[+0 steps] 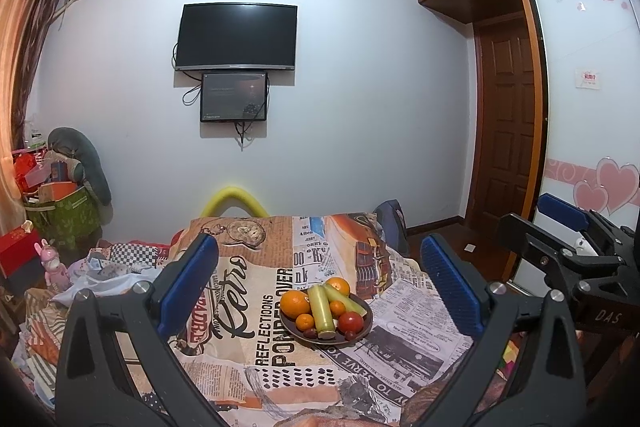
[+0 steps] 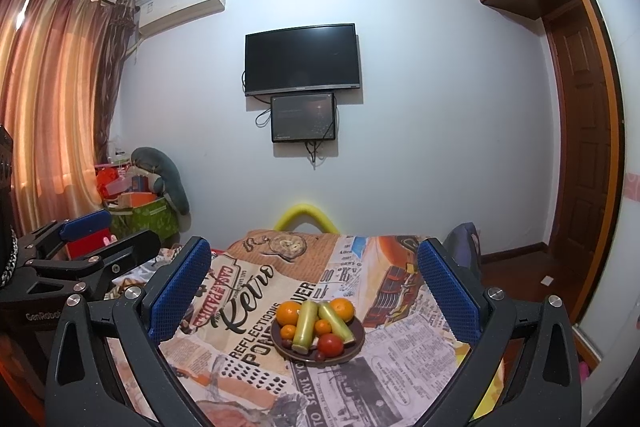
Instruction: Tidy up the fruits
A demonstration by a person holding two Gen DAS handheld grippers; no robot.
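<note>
We see the fruit all heaped on one dark plate [image 1: 362, 311] near the middle of the worktop [image 1: 248, 347], which is covered by a printed cloth. On the plate lie two big oranges [image 1: 295, 303], two small ones [image 1: 337, 308], two pale green sticks [image 1: 322, 311] laid like a V, a red tomato [image 1: 351, 321], and a couple of small dark fruits [image 1: 309, 332] at the near rim.

Our left gripper [image 1: 320, 283] and right gripper [image 2: 316, 287] both hang short of the plate and above it, jaws spread wide, nothing between them.

We judge that this fits two stages: fruit gathered on the plate as the job wants, or a pile waiting to be sorted. The frames do not settle which.

If we do go in, we would come down from above on one piece at a time, taking pieces at the pile's edge. The round fruit could roll, and the sticks lean on their neighbours, so we close gently and lift straight up.
</note>
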